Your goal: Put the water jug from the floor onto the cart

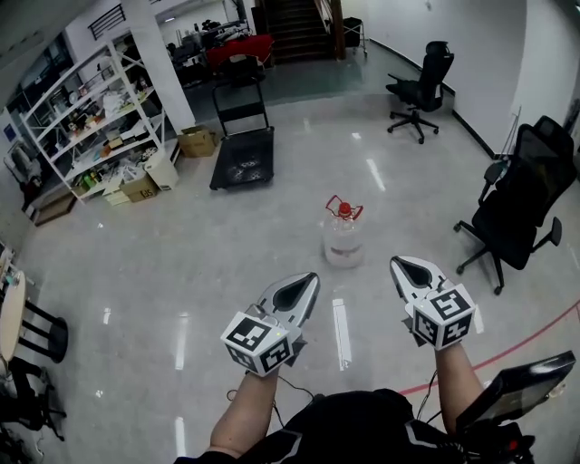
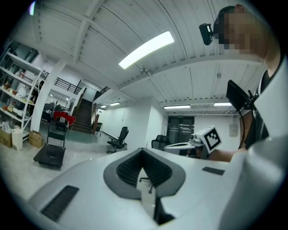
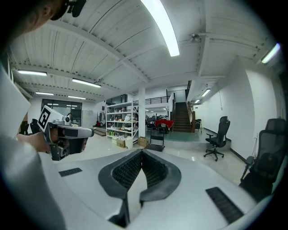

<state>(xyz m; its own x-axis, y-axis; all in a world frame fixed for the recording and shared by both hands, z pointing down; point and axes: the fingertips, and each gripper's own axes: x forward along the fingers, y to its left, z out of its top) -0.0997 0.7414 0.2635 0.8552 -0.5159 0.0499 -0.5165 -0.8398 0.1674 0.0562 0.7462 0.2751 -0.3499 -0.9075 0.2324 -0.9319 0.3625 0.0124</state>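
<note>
A clear water jug with a red cap and red handle stands upright on the shiny floor, ahead of both grippers. The black flat cart with an upright push handle sits farther off to the left, also seen small as the cart and the cart. My left gripper is shut and holds nothing. My right gripper is shut and empty too. Both are held level, short of the jug, one on each side of it. Neither gripper view shows the jug.
Metal shelves with boxes stand at the far left. One black office chair is at the back, another chair at the right. A red line crosses the floor at right. Stairs rise at the back.
</note>
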